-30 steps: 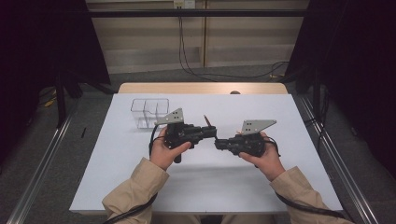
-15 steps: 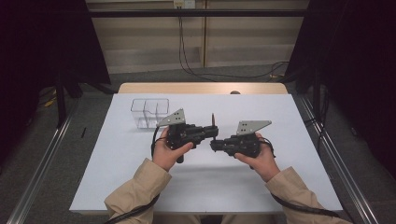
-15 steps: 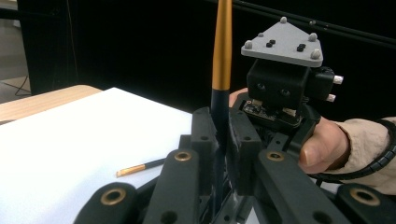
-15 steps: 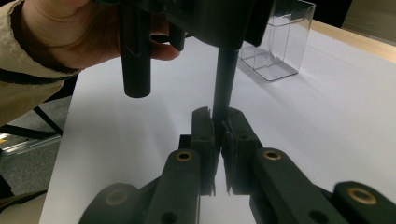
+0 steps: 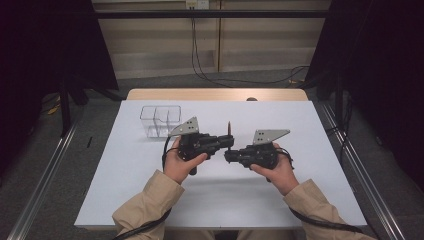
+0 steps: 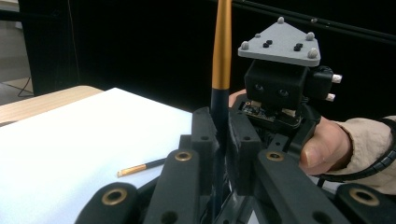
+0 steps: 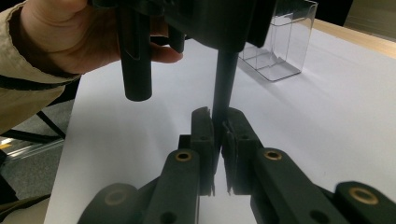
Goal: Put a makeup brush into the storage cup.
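Both grippers have drawn closer together since a second ago and are now meeting above the white table (image 5: 150, 200). Left gripper (image 5: 229, 141) is pinching an upright gold-and-black brush (image 6: 221, 56); right gripper (image 5: 228, 156) is clamping the brush's dark lower end. Another small brush (image 6: 140, 167) is lying on the table, with a clear compartment box (image 5: 160, 120) standing farther back.

No readable text, label, brand, number or sign anywhere. Nothing printed on the table sheet (image 5: 150, 200), the clear box (image 5: 160, 120) or the pencil (image 6: 221, 51). Only plain dots and screws on the grey plate (image 6: 280, 44).
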Demonstrator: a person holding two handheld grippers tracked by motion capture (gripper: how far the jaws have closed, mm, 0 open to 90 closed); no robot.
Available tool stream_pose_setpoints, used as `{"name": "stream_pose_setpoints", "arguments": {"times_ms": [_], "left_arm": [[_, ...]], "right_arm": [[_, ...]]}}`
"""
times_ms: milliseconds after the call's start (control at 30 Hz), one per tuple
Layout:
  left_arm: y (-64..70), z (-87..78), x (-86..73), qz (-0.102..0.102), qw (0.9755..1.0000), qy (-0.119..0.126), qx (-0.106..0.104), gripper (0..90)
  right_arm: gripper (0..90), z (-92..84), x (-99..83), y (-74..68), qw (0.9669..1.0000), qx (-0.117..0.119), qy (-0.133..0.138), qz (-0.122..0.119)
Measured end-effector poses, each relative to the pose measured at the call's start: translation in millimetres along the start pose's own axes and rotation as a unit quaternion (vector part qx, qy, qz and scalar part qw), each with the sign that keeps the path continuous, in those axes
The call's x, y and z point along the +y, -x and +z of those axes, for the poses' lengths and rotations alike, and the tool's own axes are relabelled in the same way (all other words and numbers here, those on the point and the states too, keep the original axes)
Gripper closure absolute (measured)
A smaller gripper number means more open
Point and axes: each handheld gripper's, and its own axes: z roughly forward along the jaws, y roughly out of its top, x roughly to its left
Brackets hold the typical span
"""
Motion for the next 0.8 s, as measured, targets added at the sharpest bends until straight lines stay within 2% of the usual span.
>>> {"name": "stream_pose_setpoints", "arguments": {"times_ms": [100,167,233,533,800], "left_arm": [[-0.1,-1.1,0.5,0.002,1.0000,0.000,0.002,83.1],[-0.2,-1.5,0.8,0.001,1.0000,0.000,0.002,83.1],[-0.4,-2.4,1.5,0.003,1.0000,0.002,0.003,83.2],[-1.2,-7.0,3.7,0.008,0.9999,0.000,0.011,83.1],[-2.2,-10.5,5.2,0.012,0.9998,0.004,0.016,83.1]], "right_arm": [[78.7,-1.5,0.1,0.1,1.0000,-0.004,0.001,-0.001],[71.8,-3.0,-0.1,0.7,0.9999,-0.009,0.005,0.005],[68.6,-4.5,-0.4,1.5,0.9999,-0.010,0.009,0.008],[41.2,-12.2,-0.6,1.0,0.9998,-0.020,0.004,0.008],[23.2,-23.5,-3.9,4.5,0.9994,-0.022,0.001,0.027]]}}
